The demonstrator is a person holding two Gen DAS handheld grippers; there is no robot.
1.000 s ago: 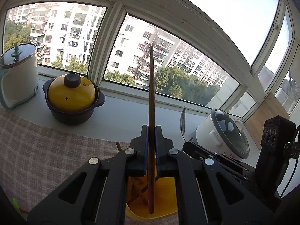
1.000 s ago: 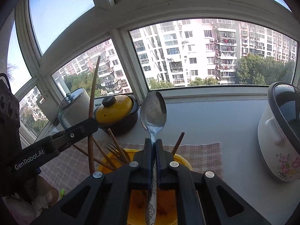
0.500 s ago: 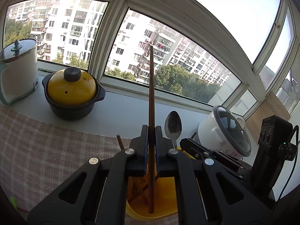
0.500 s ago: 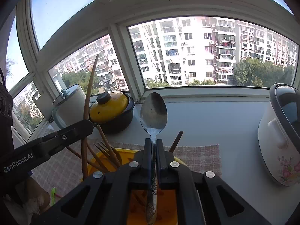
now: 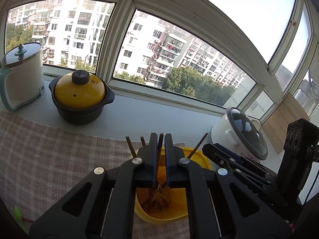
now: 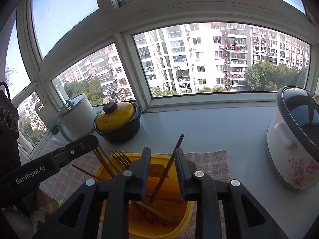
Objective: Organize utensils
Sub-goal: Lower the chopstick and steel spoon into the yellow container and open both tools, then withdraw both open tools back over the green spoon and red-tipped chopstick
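Starting with the left wrist view: the left gripper [image 5: 159,135] is closed to a narrow slit on a brown chopstick [image 5: 157,159]. The stick sits slightly tilted between the pads, its top level with the fingertips and its lower end down in the yellow tub [image 5: 199,157]. The tub stands on a checked cloth [image 5: 49,149] and already contains a bundle of similar sticks. The pads appear to press on the stick, though the fisheye angle makes firm contact hard to confirm.

Handling note: a chopstick is light, stiff, thin and smooth. It pivots or slides easily in a two-pad grip. Take hold near the middle, pads flat on opposite sides, and keep it close to upright over the tub.

Right wrist view: the right gripper [image 6: 162,149] has just been opening, and its jaws stand moderately apart above the tub. Another chopstick [image 6: 169,169] shows in the gap, leaning on the tub's far edge, but neither pad touches it, so nothing is held. A fork [image 6: 119,155] and more sticks stand at the tub's left side, just beside the left gripper's tip.

Handling note: the metal fork is heavier and more slippery than the wood. Grip it on the flat handle, not the prongs. The tub is light plastic and may shift if knocked.
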